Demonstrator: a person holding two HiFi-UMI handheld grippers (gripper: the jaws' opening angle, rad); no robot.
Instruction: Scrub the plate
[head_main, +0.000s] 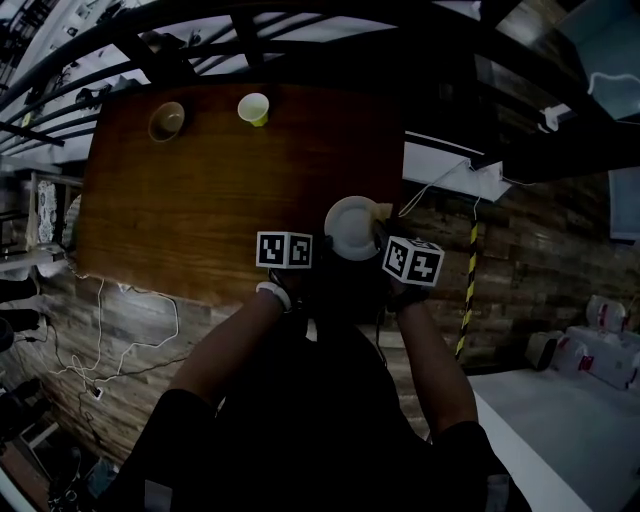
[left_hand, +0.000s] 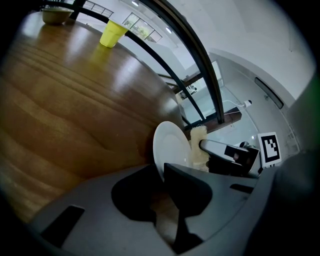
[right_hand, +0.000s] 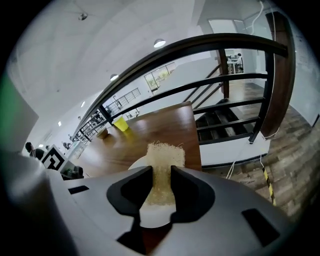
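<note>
A white plate (head_main: 350, 227) is held tilted on edge above the near right corner of the wooden table (head_main: 200, 190). My left gripper (head_main: 318, 262) is shut on the plate's rim (left_hand: 161, 159). My right gripper (head_main: 379, 238) is shut on a pale beige scrubbing sponge (right_hand: 163, 165), which rests against the plate's face (right_hand: 140, 164). In the left gripper view the sponge (left_hand: 199, 146) shows just behind the plate, with the right gripper beside it.
A yellow cup (head_main: 254, 108) and a brown bowl (head_main: 167, 121) stand at the table's far edge. A dark railing (right_hand: 210, 45) runs beyond the table. Cables (head_main: 110, 340) trail on the wooden floor at the left. A white surface (head_main: 560, 430) lies at the lower right.
</note>
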